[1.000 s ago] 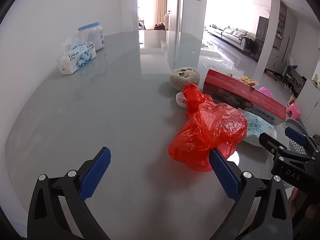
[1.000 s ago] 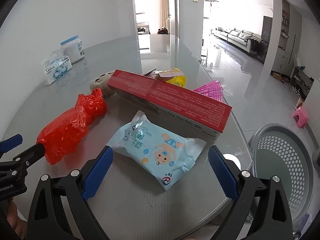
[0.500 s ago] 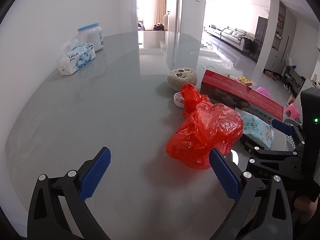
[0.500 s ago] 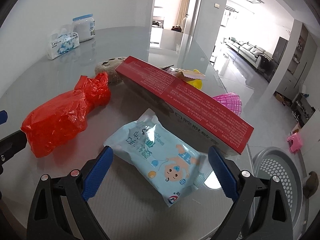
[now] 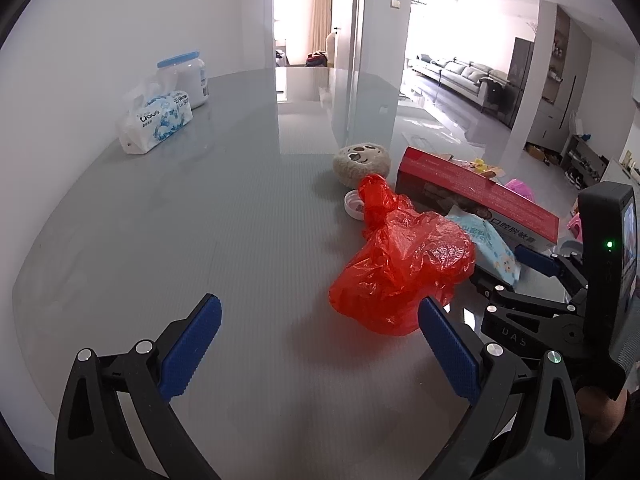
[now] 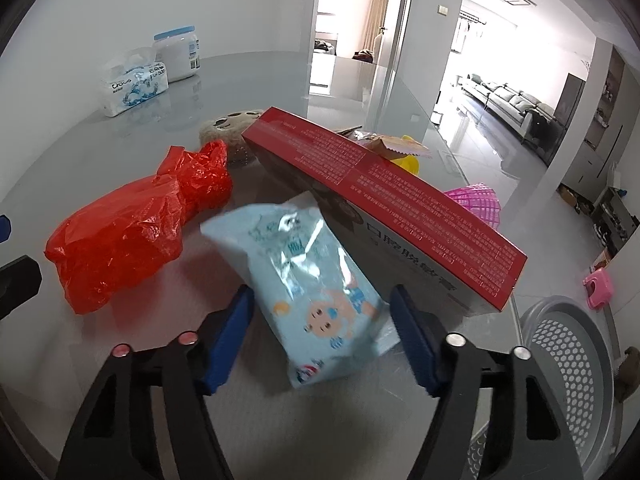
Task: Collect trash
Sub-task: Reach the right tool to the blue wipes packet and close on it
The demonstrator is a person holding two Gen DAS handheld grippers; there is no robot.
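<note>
A crumpled red plastic bag [image 5: 404, 268] lies on the grey glass table [image 5: 200, 240]; it also shows in the right wrist view [image 6: 128, 228]. A light blue wet-wipe pack [image 6: 312, 292] lies beside a long red box [image 6: 384, 204]. My right gripper [image 6: 322, 336] straddles the pack's near end, its jaws narrowed around it but apart from its sides. My left gripper [image 5: 320, 344] is open and empty, just short of the red bag. The right gripper shows in the left wrist view [image 5: 536, 276].
A grey perforated bin [image 6: 572, 380] stands on the floor off the table's right edge. A tissue pack [image 5: 156, 124] and white jar [image 5: 186, 78] sit far left. A round plush toy [image 5: 362, 162], small white cap [image 5: 354, 204], yellow item [image 6: 408, 160] and pink mesh piece [image 6: 476, 200] lie near the box.
My right gripper has moved forward over the blue wipe pack and its jaws have narrowed around it. My left gripper has stayed open, drifting slightly relative to the red bag.
</note>
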